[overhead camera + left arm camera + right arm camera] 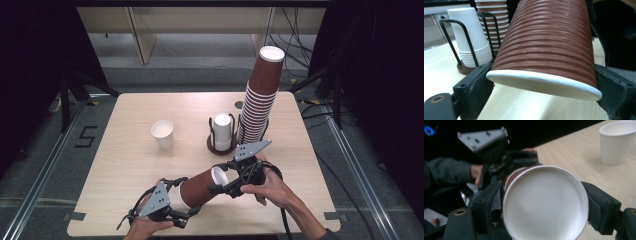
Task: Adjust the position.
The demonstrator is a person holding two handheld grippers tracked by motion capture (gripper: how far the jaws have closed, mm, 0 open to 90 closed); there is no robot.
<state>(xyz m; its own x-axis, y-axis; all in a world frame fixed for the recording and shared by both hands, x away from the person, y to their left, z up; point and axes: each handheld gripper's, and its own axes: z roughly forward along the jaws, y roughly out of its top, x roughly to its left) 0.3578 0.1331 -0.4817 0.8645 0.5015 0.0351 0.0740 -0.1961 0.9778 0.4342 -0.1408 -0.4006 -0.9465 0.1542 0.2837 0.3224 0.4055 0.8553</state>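
Note:
A brown ribbed paper cup (200, 187) hangs on its side just above the table's front edge, between both grippers. My left gripper (185, 196) is shut on its near-left end; in the left gripper view the jaws press either side of the cup (549, 45) just above its white edge. My right gripper (218, 177) is shut on the other end. In the right gripper view that white round end (544, 202) faces the camera between the two jaws, and a second white rim shows just behind it. I cannot tell whether it is one cup or nested ones.
A single white cup (163, 134) stands upright left of centre on the wooden table (125, 165). A black wire holder (212, 131) carries a short stack of white cups (222, 131) and a tall leaning stack of brown cups (260, 100) at mid-right.

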